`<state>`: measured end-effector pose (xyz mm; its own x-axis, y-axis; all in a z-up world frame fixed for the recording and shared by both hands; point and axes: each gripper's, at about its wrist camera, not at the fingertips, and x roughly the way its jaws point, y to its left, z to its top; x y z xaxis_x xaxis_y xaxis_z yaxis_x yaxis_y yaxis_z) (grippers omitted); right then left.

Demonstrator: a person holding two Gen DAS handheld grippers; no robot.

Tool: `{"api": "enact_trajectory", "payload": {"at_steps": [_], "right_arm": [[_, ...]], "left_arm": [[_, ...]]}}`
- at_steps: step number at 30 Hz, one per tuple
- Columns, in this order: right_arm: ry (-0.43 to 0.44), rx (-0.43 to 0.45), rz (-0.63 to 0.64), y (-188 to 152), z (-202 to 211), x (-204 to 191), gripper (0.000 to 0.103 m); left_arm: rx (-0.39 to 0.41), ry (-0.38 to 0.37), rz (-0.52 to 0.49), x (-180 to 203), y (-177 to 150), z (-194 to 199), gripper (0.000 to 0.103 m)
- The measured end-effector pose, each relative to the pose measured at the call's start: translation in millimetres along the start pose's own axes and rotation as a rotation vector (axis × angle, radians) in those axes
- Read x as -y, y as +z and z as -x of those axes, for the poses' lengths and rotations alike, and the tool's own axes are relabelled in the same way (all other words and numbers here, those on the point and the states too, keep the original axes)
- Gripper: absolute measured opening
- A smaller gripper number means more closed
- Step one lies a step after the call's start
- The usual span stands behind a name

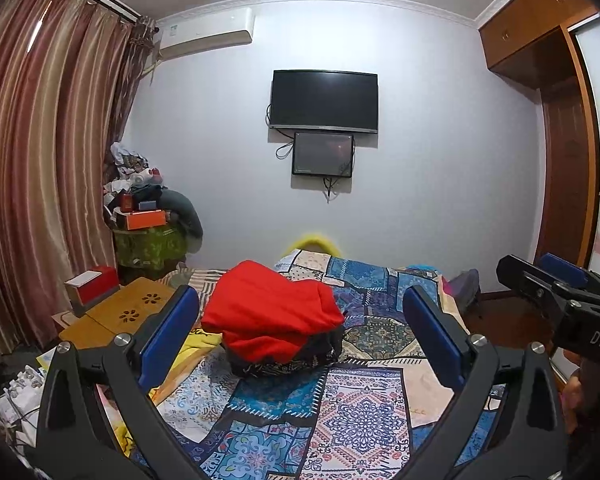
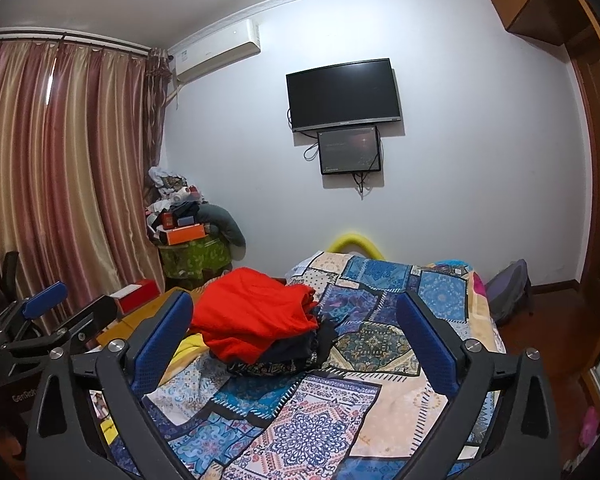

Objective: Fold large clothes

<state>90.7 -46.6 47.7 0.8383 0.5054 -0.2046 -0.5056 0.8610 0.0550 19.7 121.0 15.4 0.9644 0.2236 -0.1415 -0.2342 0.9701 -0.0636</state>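
Item: red garment (image 1: 272, 316), lying folded or bunched on top of a darker patterned garment (image 1: 288, 360), the pile resting on the bed (image 1: 360, 408) toward its left side, on a patchwork bedspread (image 2: 340, 412). Left tongs (image 1: 300, 344): jaws spread wide, nothing between the blue pads, held above the near part of the bed and short of the pile. Right tongs (image 2: 296, 340): likewise wide open and empty, also clear of the cloth. Step in hand, as we judge it: a pause between folds, with both tongs free; whether the red garment counts as finished we cannot tell, since its top looks rumpled. The next move, we reckon, calls for bringing both tongs forward and down to a cloth edge, either to tidy the red piece or to draw out the dark one beneath it. Views compared: the left wrist view shows the right tongs at its right edge, plus a low wooden counter (image 1: 120, 312) with a red box (image 1: 94, 284) at the left of the bed; the right wrist view shows the left tongs (image 2: 46, 304) at its left edge, and more of the floor and a grey bag (image 2: 508, 288) at the right of the bed.
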Motion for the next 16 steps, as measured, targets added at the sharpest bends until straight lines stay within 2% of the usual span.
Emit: {"api": "enact_trajectory", "payload": {"at_steps": [16], "right_arm": [[-0.027,-0.007,0.025,-4.5,-3.4,-4.3,0.103]], "left_arm": [[-0.017,0.002,0.025,-4.8,-2.5,-7.5,0.102]]}}
